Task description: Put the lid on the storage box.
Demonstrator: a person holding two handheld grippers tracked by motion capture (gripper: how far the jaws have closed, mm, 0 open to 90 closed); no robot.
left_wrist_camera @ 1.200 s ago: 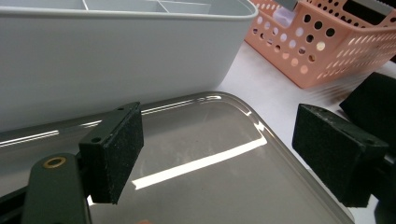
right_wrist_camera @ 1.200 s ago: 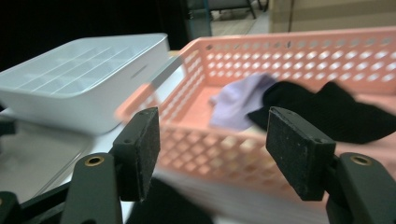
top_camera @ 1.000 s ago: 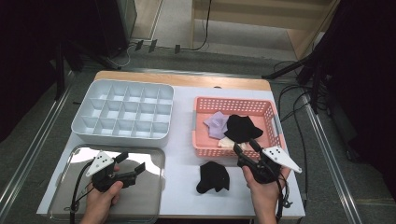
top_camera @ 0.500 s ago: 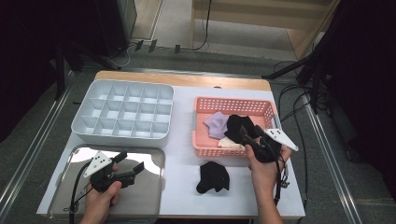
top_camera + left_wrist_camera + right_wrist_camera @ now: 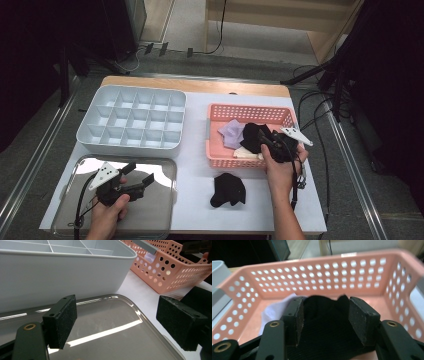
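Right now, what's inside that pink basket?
The pink basket holds a black cloth, a lilac cloth and a cream piece. The right claw reaches in, its jaws closing around the black cloth. Anything underneath is covered.

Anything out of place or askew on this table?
One black fabric piece lies crumpled on the white tabletop, outside the pink perforated basket that holds the other cloths. The grey compartment tray and steel tray sit square.

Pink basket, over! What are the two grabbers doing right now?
Right gripper in pink basket, jaws closing around black cloth. Left gripper open, idle over steel tray. Lilac cloth alongside; nothing blocking.
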